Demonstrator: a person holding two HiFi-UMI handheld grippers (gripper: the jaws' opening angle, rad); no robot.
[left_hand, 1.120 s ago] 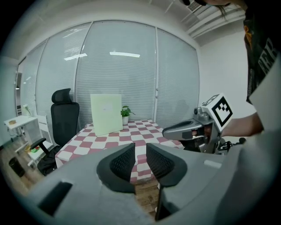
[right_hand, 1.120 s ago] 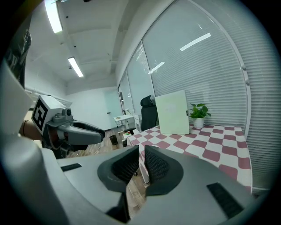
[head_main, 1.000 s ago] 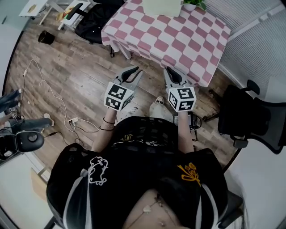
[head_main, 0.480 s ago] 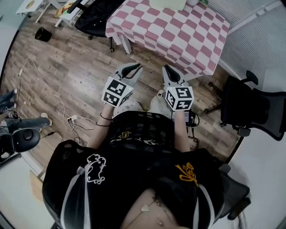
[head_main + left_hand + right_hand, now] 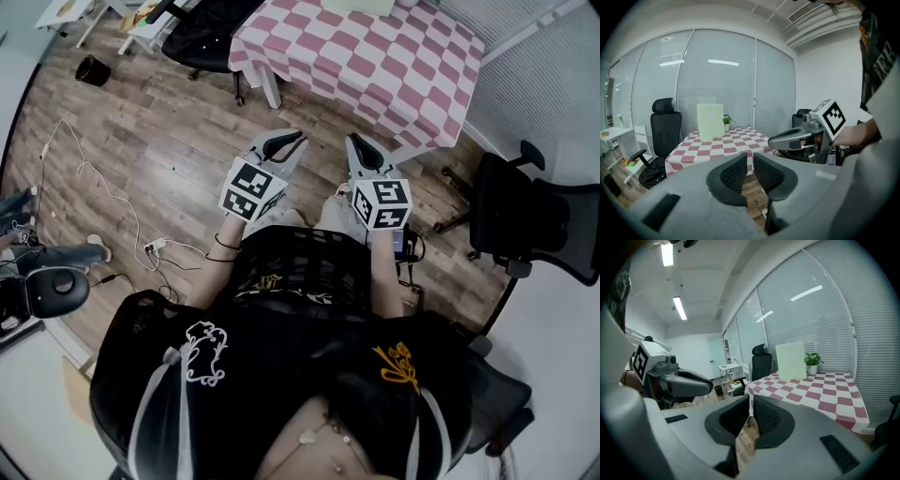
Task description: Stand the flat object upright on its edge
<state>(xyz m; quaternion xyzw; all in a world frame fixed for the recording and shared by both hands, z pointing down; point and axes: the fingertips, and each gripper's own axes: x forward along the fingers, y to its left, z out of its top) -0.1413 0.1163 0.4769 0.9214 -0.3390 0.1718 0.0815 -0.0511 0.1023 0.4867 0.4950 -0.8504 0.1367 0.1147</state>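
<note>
Pale green flat board (image 5: 710, 122) stands upright at the far end of the pink-and-white checkered table (image 5: 736, 140), just beside a small potted plant (image 5: 726, 123). The left gripper (image 5: 300, 138) and right gripper (image 5: 351, 141) are both clenched on nothing, held side by side over the wood floor (image 5: 141, 131), short of the table.

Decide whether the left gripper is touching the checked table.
Apart. The head view shows bare wooden floor between the left gripper and the checked table.
</note>
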